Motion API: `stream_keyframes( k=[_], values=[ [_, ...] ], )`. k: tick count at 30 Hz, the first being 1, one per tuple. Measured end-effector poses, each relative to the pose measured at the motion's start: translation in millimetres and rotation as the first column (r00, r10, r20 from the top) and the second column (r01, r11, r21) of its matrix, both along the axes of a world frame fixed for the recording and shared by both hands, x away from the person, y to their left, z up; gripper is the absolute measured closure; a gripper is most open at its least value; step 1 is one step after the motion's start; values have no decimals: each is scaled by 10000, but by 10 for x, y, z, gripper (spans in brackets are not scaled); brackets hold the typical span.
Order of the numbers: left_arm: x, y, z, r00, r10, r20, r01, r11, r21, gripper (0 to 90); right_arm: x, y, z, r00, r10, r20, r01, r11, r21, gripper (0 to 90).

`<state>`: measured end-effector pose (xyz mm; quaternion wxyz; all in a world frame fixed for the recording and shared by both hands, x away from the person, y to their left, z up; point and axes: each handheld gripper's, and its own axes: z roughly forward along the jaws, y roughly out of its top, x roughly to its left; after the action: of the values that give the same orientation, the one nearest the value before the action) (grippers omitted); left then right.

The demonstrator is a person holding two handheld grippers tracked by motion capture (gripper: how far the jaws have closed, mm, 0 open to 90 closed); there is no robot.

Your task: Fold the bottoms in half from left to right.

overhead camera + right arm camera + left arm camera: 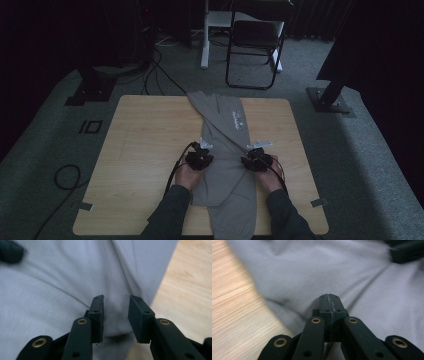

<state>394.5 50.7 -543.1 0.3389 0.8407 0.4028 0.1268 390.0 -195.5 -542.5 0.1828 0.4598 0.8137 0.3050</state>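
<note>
A long grey garment with a small white print lies folded lengthwise down the middle of the wooden table. My left gripper rests on its left edge. In the left gripper view the jaws meet tip to tip, and creases in the cloth run in toward them. My right gripper is at the garment's right edge. Its jaws stand apart with the cloth lying loose in the gap, near where the fabric ends and bare wood begins.
A black folding chair and a white desk leg stand beyond the table's far edge. Black stand bases sit on the carpet at both far corners. A cable loop lies on the floor at the left.
</note>
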Motion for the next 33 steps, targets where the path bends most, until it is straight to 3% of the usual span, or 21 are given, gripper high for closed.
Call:
stream_keyframes(
  k=[2, 7, 8, 11, 12, 14, 16, 17, 25, 31, 33],
  values=[
    [-13, 37, 7, 10000, 96, 27, -97, 9994, 332, 900, -88, -67, 15, 10000, 14, -86, -14, 10000, -19, 661],
    [-17, 123, 12, 9994, 352, 75, -355, 9982, 473, 900, -234, -193, 25, 9998, -80, -204, 82, 9999, 72, 647],
    [-30, 121, 19, 9991, 384, 160, -390, 9984, 397, 900, -254, -215, 21, 9997, -76, -228, 79, 9999, 129, 641],
    [-100, 76, 63, 9981, -49, 611, 78, 9988, -475, 900, -290, -261, -8, 9998, -62, -212, 68, 9995, 306, 627],
    [-122, 31, 68, 9967, -262, 772, 297, 9985, -452, 900, -290, -276, -18, 9997, -87, -211, 96, 9989, 464, 627],
    [-128, -80, 39, 9959, -684, 584, 685, 9977, 11, 881, -287, -285, -31, 9999, -71, -137, 79, 9982, 600, 629],
    [-128, -80, 39, 9959, -684, 584, 685, 9977, 11, 881, -282, -278, -34, 9999, -71, -108, 77, 9981, 607, 629],
    [-119, -174, -32, 9956, -678, 650, 649, 9968, 455, 898, -266, -253, -40, 10000, -58, -43, 61, 9980, 633, 643],
    [61, 15, -34, 9977, 264, 626, -289, 9989, 382, 900, -95, -109, -62, 9998, -60, 210, 44, 9973, 739, 653],
    [234, 204, -34, 9925, 1048, 628, -1072, 9936, 356, 900, 100, 121, -69, 9996, 24, 298, -47, 9969, 782, 652],
    [266, 268, -30, 9909, 1259, 468, -1269, 9917, 201, 900, 158, 198, -69, 9995, 11, 303, -35, 9969, 786, 653]
  ],
)
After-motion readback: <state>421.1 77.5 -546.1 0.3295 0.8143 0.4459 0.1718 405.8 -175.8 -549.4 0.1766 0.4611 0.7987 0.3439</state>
